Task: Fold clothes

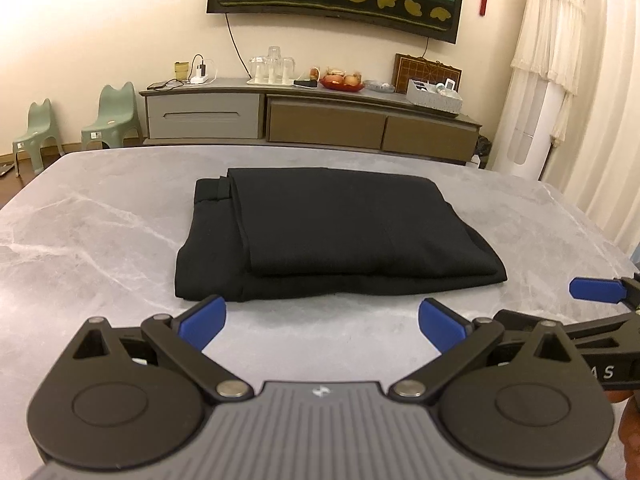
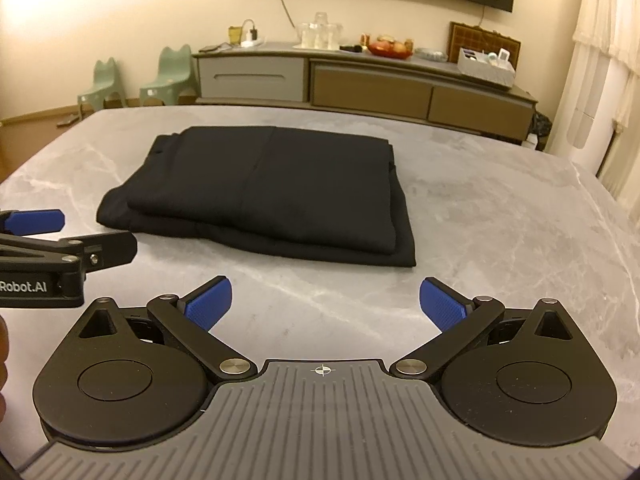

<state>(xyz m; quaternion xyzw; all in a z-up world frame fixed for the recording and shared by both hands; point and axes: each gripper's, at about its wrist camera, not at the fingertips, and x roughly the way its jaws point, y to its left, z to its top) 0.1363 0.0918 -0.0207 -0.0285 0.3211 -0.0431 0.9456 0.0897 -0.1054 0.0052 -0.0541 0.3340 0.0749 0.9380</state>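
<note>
On the sideboard (image 1: 312, 116) behind the table we see a red dish (image 1: 342, 85) heaped with round fruit, a white tray (image 1: 272, 79) carrying upturned clear glasses, and at its right end a pale box (image 1: 434, 98) with small items inside that we cannot make out.

Our left gripper (image 1: 322, 322) hangs over the near edge of the grey marble table (image 1: 100, 232), its jaws spread wide, blue pads (image 1: 204, 322) apart with nothing between them and touching nothing. Our right gripper (image 2: 325, 304) sits just beside it at the same near edge, jaws likewise spread wide and holding nothing. Each gripper shows at the side of the other's view.

The black garment (image 1: 320, 232) lies folded into a thick rectangle in the middle of the table, a smaller upper layer stacked on a wider lower one, whose edge shows along the near side and the left side. Its near fold lies just ahead of our left gripper's left pad, with bare marble between the two. Two green children's chairs (image 1: 110, 120) stand on the floor beyond the table's far left corner.
</note>
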